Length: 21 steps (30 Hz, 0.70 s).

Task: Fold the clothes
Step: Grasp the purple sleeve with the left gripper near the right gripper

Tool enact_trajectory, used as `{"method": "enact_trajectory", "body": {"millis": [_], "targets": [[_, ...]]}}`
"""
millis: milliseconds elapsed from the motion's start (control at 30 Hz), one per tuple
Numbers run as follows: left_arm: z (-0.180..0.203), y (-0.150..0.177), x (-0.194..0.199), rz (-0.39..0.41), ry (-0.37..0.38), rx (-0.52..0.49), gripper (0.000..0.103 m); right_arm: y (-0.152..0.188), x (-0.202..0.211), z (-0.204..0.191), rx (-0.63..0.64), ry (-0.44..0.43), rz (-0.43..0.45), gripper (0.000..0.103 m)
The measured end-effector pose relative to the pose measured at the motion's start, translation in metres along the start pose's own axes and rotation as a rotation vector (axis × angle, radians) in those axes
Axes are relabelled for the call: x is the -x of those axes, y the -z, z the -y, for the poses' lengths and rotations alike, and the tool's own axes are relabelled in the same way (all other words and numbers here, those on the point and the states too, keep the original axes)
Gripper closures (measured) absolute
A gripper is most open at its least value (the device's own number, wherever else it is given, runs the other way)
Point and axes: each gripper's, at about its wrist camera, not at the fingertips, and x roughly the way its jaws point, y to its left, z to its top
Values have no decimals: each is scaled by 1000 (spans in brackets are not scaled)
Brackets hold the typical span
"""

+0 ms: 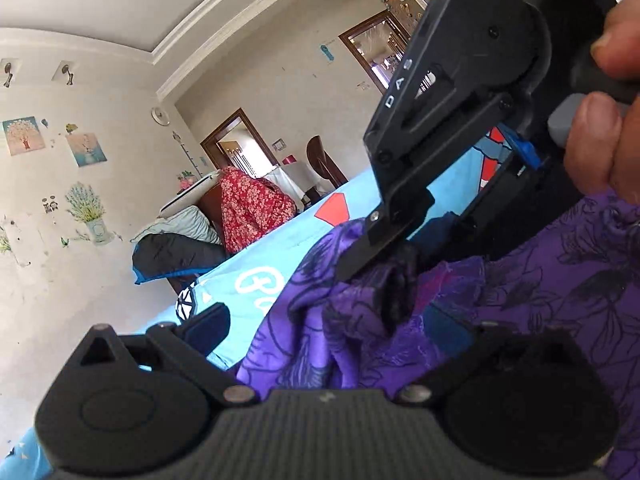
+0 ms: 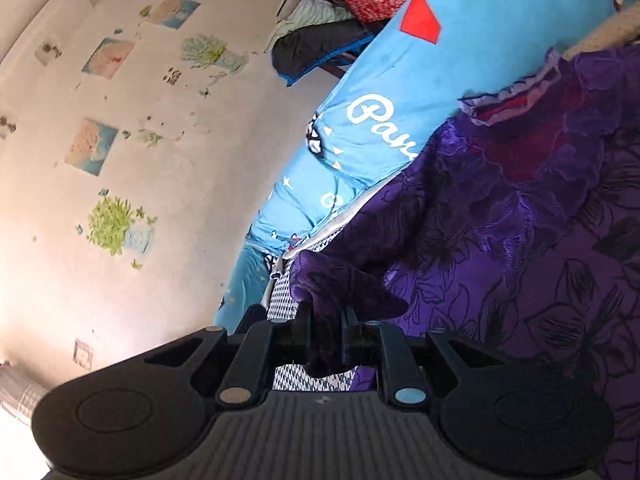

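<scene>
A purple garment (image 1: 540, 280) printed with dark flower outlines lies bunched on a light blue bed cover (image 1: 256, 264). In the left wrist view my right gripper (image 1: 376, 256) comes in from the upper right, held by a person's hand (image 1: 600, 148), and pinches a raised fold of the garment. The right wrist view shows the same grip: my right gripper (image 2: 326, 316) has its jaws close together on a dark fold of the purple garment (image 2: 520, 220). My left gripper (image 1: 332, 332) stands wide open, with purple cloth draped between its fingers and over the right one.
The blue bed cover (image 2: 460, 60) carries white lettering and a red patch. A houndstooth fabric (image 2: 284, 292) shows at its edge. Beyond the bed a red floral garment (image 1: 252, 208) hangs over a chair, with a dark bundle (image 1: 176, 252) beside it. The wall bears stickers.
</scene>
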Motion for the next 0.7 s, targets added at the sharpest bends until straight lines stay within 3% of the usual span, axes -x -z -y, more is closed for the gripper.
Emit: {"method": "enact_trajectory", "body": {"millis": [167, 233, 300, 367, 433, 533, 567, 700], "targets": [[8, -5, -1, 26, 21, 21, 1, -1, 1, 10, -109, -54, 2, 88], [8, -8, -3, 23, 28, 47, 6, 0, 1, 6, -98, -48, 7, 88], [7, -10, -6, 10, 42, 75, 30, 1, 1, 2, -85, -42, 10, 88], [7, -10, -11, -17, 49, 84, 41, 3, 0, -2, -65, -37, 5, 88], [8, -6, -13, -23, 39, 72, 43, 4, -2, -3, -60, -39, -7, 88], [5, -4, -17, -36, 43, 77, 62, 5, -1, -4, -47, -25, -7, 86], [3, -3, -19, -46, 48, 85, 73, 5, -1, -4, -41, -16, -3, 85], [-1, 2, -21, -47, 33, 82, 80, 6, 1, -5, -18, -1, 4, 85]]}}
